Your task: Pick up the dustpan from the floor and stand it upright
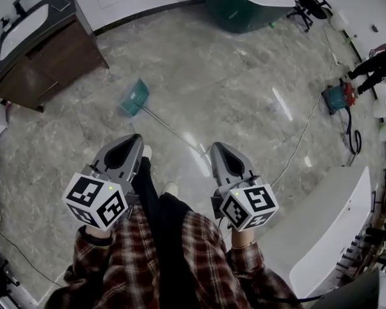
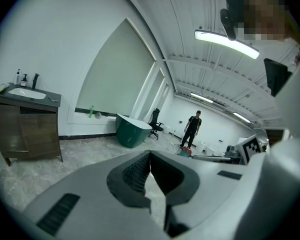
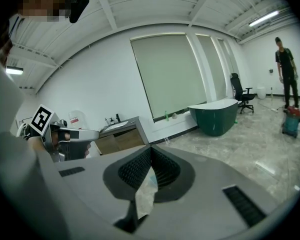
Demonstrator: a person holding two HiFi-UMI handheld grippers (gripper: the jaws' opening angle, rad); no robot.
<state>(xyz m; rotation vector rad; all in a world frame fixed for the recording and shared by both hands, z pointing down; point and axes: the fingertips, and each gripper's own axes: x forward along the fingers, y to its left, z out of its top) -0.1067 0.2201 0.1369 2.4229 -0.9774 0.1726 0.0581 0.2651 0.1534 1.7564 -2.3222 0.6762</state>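
The task stands at its approach step, with nothing picked up yet. The teal dustpan (image 1: 135, 97) lies flat on the marble floor (image 1: 244, 82), out ahead of the person and off the near corner of the wooden vanity cabinet (image 1: 48, 56). Its long thin handle (image 1: 174, 131) runs back across the floor toward the person's feet.

The left gripper (image 1: 134, 140) and the right gripper (image 1: 217, 149) hang side by side above the floor, well short of the pan. Each has its fingers closed tip to tip on nothing (each gripper's own view shows only floor in the hollow behind the tips).

The next move probably calls for parting one pair of jaws and lowering them to the handle, likely at the end nearest the feet. The other gripper would then be free to steady the pan while it is stood upright.

No writing can be read. The marker cubes (image 1: 96, 200) carry only black-and-white patterns, and the red-and-white label on a pale container (image 3: 76, 120) near the cabinet is too small to read.
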